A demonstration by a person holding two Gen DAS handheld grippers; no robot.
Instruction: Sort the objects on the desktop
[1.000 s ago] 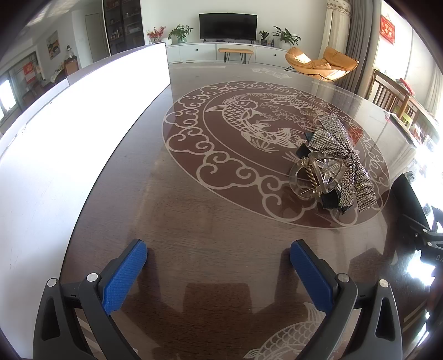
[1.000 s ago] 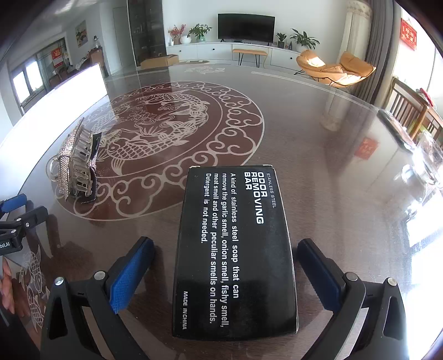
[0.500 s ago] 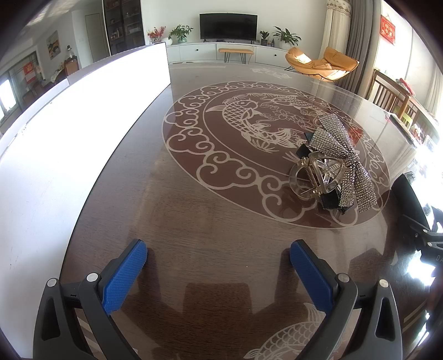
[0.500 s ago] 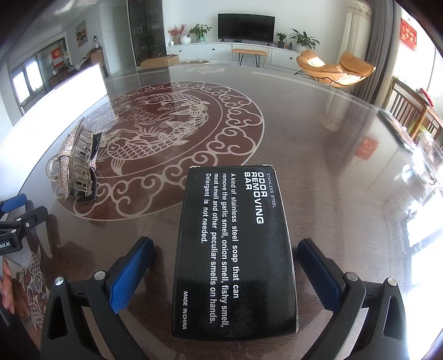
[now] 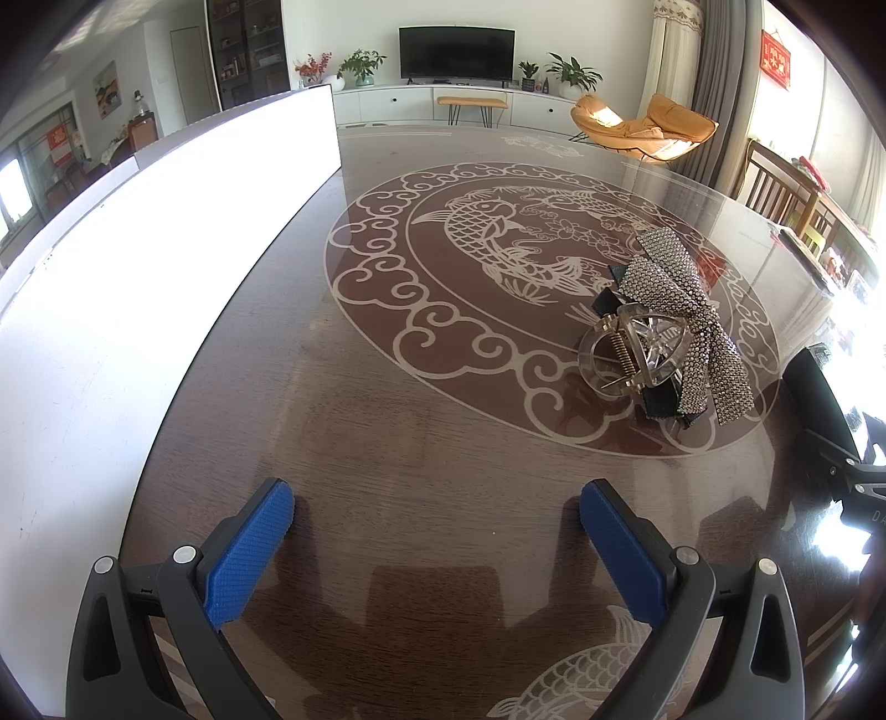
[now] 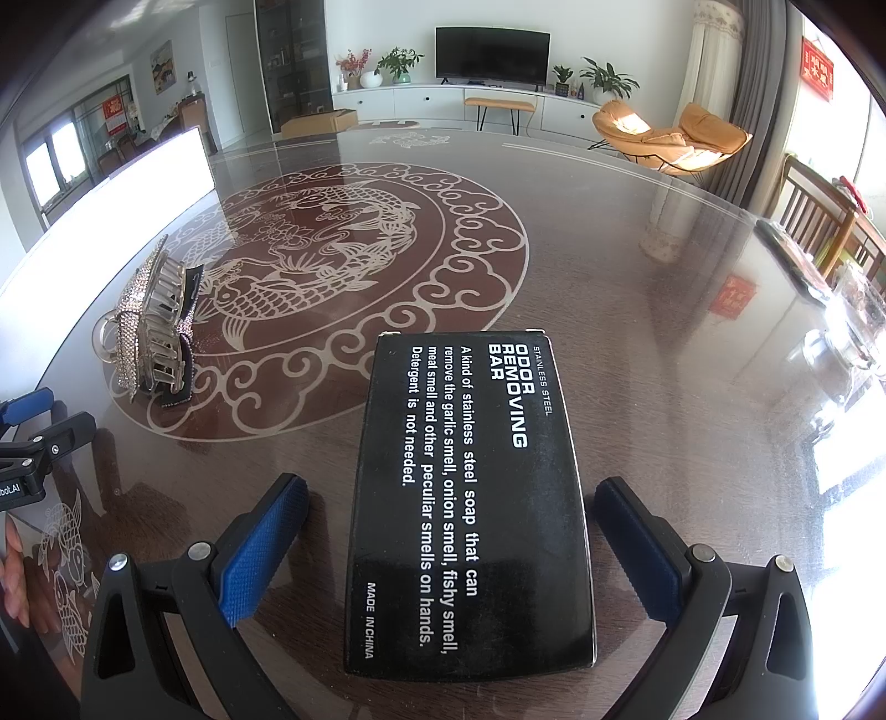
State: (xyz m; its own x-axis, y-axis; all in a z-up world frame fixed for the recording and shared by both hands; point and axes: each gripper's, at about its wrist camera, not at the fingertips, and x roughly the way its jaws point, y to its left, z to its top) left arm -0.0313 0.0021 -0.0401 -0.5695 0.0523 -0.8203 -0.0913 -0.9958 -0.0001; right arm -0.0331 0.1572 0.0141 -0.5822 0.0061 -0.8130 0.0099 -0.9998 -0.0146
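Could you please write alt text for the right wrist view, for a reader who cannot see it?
A black box printed "Odor Removing Bar" lies flat on a glossy dark table, between the open blue-padded fingers of the right gripper, which do not touch it. A rhinestone hair clip sits far left on the table's fish medallion.

A home living room.
A television (image 5: 457, 53) stood on a white cabinet (image 5: 421, 102), beside potted plants (image 5: 573, 75) and an orange lounge chair (image 5: 642, 127).
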